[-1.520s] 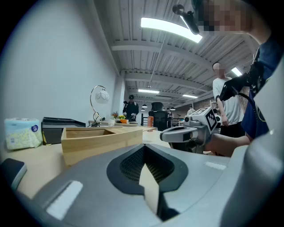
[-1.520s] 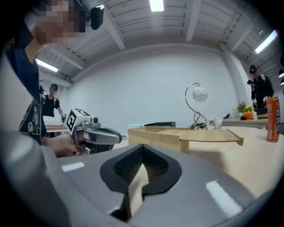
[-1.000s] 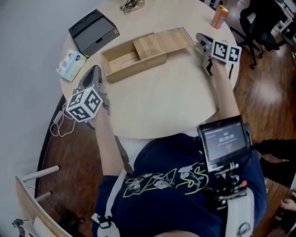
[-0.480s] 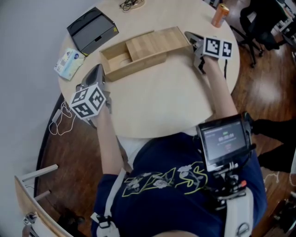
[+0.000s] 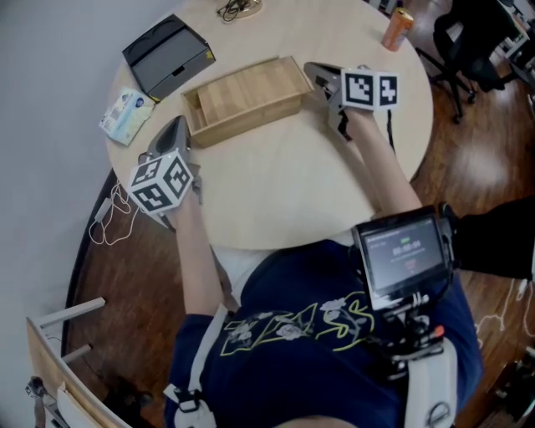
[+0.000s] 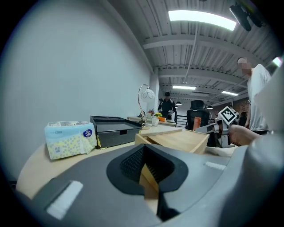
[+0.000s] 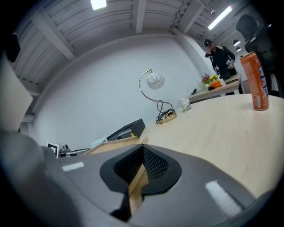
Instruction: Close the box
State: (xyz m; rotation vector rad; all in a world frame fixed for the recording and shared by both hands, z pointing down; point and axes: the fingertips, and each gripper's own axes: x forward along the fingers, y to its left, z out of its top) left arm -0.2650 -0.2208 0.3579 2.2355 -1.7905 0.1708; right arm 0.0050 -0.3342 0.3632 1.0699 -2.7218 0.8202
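A light wooden box (image 5: 242, 113) with a sliding lid (image 5: 251, 86) lies at the far middle of the round table (image 5: 284, 184). The lid covers nearly the whole box; a narrow slit shows at its left end. My right gripper (image 5: 313, 72) is shut, with its tip against the lid's right end. In the right gripper view the box (image 7: 111, 142) lies just beyond the shut right gripper (image 7: 137, 179). My left gripper (image 5: 171, 127) is shut and empty near the table's left edge, short of the box. In the left gripper view the box (image 6: 182, 139) lies ahead of the left gripper (image 6: 148, 179).
A black tray (image 5: 167, 54) and a tissue pack (image 5: 127, 117) sit left of the box. An orange can (image 5: 396, 29) stands at the far right, a lamp base with cable (image 5: 238, 8) at the back. A white cable (image 5: 109, 221) hangs off the left edge.
My right gripper has moved left and pushed the lid along the box, from half open to almost shut. The left gripper has stayed about where it was.
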